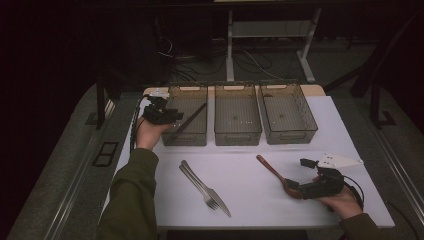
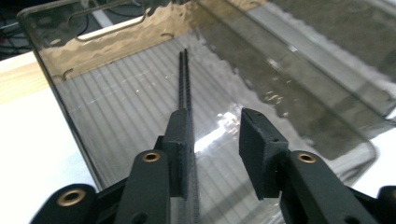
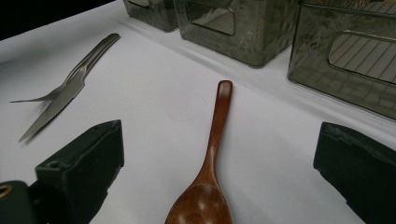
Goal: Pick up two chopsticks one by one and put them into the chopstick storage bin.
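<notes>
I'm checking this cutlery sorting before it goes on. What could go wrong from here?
The thin black chopsticks lean slantwise against the left smoked-plastic bin, so they might tip out. They lie against one jaw of the open left claw and could be dragged along. The open right claw straddles the brown wooden spoon near its bowl, so it might slip.

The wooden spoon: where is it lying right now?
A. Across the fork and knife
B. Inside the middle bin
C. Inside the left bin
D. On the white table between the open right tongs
D: the wooden spoon lies on the white table, its bowl between the open right tongs.
</notes>
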